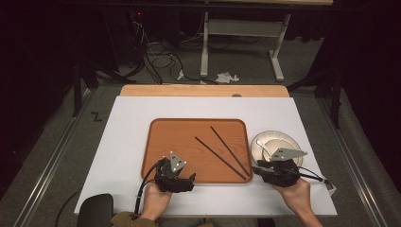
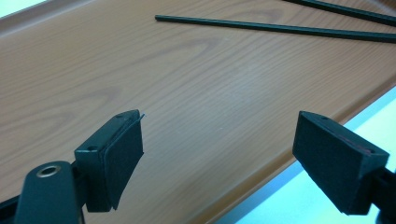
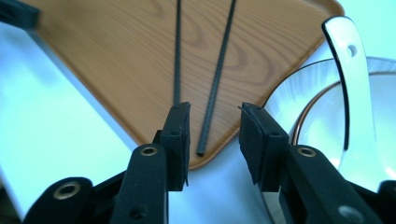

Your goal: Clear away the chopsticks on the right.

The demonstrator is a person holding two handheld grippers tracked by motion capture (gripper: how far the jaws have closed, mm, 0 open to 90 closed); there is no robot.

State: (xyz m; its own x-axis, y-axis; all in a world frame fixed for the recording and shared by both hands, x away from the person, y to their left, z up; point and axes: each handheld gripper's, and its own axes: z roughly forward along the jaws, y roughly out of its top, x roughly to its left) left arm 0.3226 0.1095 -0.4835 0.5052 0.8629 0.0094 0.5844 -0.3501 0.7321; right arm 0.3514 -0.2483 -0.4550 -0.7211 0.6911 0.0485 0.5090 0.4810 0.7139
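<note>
Chopsticks set on the tray, right gripper (image 3: 214, 135) open beside them.
Your left gripper (image 2: 219, 149) gapes empty at lower left; next, both chopsticks (image 1: 226, 151) on the tray (image 1: 161, 142) need straightening.

no words, labels, brands or numbers can be read on anything here. a small dark z-shaped mark on the floor (image 1: 96, 116), left of the table (image 1: 132, 142), may be tape rather than a letter; it is too small to tell.
</note>
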